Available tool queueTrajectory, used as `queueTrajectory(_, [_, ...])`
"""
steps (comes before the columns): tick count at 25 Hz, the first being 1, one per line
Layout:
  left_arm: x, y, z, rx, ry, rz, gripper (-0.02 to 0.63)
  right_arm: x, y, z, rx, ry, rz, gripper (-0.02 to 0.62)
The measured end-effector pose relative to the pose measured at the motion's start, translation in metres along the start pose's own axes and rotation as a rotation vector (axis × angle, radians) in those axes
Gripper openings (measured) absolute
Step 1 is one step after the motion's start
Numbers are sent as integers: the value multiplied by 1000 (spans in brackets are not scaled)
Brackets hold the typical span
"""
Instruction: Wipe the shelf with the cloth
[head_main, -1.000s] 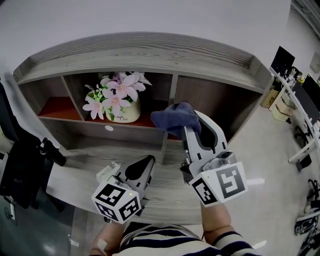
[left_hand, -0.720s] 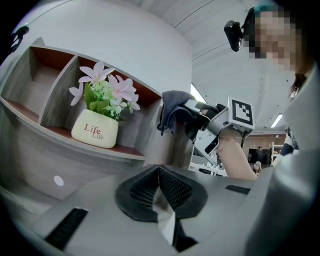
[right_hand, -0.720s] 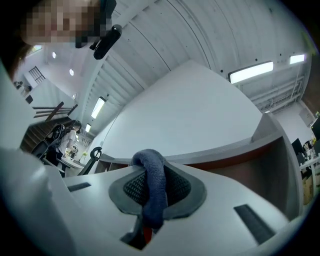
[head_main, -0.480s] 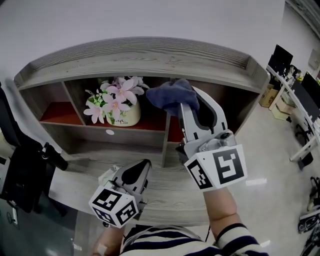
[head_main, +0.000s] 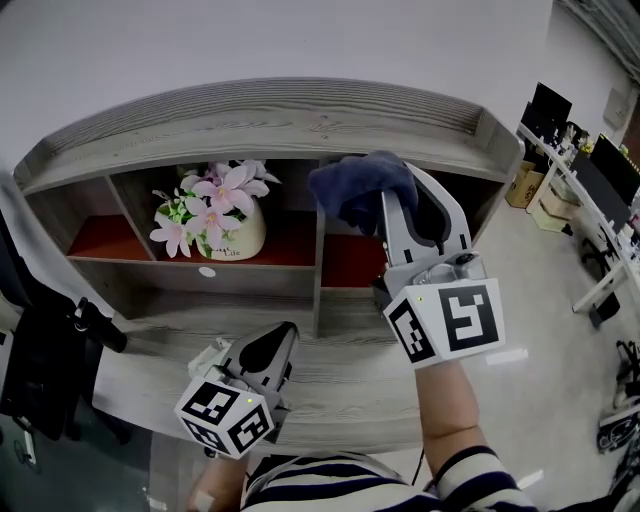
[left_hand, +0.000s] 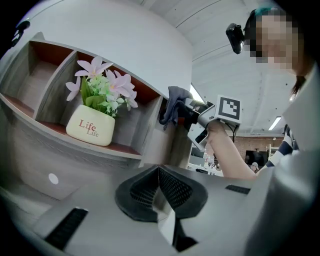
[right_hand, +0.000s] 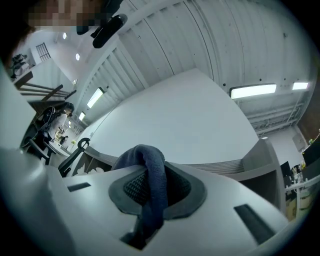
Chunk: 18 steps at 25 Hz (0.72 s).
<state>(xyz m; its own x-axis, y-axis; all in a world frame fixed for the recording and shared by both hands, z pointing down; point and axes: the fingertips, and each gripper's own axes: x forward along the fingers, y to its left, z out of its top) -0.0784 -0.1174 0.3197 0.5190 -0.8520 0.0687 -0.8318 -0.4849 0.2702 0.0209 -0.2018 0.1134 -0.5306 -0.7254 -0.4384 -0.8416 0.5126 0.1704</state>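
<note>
My right tongs (right_hand: 150, 192) are clamped on the one dark blue terry cloth (head_main: 358, 185). My forearm is stretched forward, with the cloth up by the divider under the top board of the grey wooden shelf (head_main: 260, 110); whether they touch I cannot tell. My left tongs (left_hand: 158, 186) are pressed together, empty, low over the lower ledge. One cream pot of pink flowers (head_main: 232, 238) stands in the middle compartment.
</note>
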Motion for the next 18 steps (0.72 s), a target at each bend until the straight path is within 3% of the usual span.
queueTrajectory(18, [39,-40,-4,16,30,-161,18,-60,-113,-1,-52,81,-295,55])
